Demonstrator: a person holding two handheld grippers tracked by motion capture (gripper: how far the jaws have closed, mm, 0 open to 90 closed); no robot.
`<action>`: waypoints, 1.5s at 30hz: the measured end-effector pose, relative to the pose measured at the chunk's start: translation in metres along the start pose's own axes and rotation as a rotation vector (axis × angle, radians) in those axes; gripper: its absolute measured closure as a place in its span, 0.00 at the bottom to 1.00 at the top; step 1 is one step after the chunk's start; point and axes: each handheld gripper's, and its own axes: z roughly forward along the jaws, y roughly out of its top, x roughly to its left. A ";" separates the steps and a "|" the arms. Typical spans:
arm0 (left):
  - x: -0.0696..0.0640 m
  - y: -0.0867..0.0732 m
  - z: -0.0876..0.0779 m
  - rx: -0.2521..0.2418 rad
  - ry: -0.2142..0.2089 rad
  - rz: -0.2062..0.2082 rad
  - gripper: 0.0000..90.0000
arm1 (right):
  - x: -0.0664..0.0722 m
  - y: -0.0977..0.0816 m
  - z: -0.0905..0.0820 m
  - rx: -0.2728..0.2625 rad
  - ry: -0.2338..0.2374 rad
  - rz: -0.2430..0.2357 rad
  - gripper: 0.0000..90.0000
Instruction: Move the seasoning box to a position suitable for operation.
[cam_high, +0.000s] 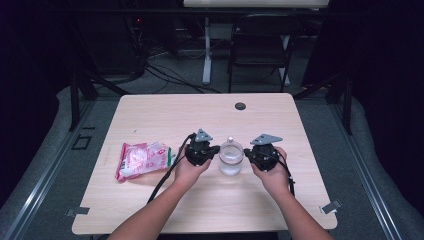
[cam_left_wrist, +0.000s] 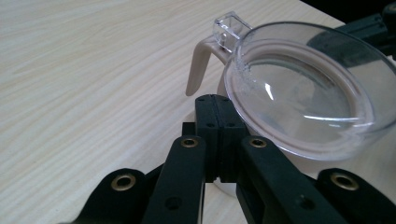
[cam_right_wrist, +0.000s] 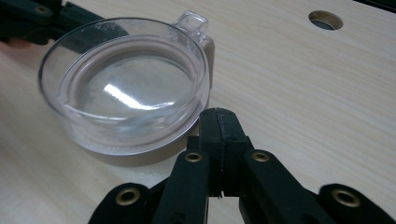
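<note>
Holding both grippers at the jar, I have it standing upright near the middle of the table, directly between them. My left gripper sits just beside the jar's left side, my right gripper just beside its right. In the left gripper view the two black jaws are pressed flat together with nothing between them, their tips right under the rim of the clear lid; whether they touch the jar I cannot tell. In the right gripper view the jaws are likewise closed on themselves, empty, tips next to the lid's edge. The lid is on, with a small clear tab and a beige clasp at one side. A pink packet lies flat well to the left.
</note>
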 end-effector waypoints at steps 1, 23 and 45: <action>0.001 -0.001 -0.002 0.008 -0.028 0.001 1.00 | 0.002 -0.002 -0.002 -0.002 -0.002 0.000 1.00; 0.007 -0.020 -0.049 -0.022 -0.016 0.006 0.98 | 0.061 -0.023 -0.030 -0.021 0.092 -0.055 1.00; 0.005 -0.053 -0.086 -0.025 0.008 -0.023 0.89 | 0.030 -0.010 0.008 -0.014 0.096 -0.089 0.83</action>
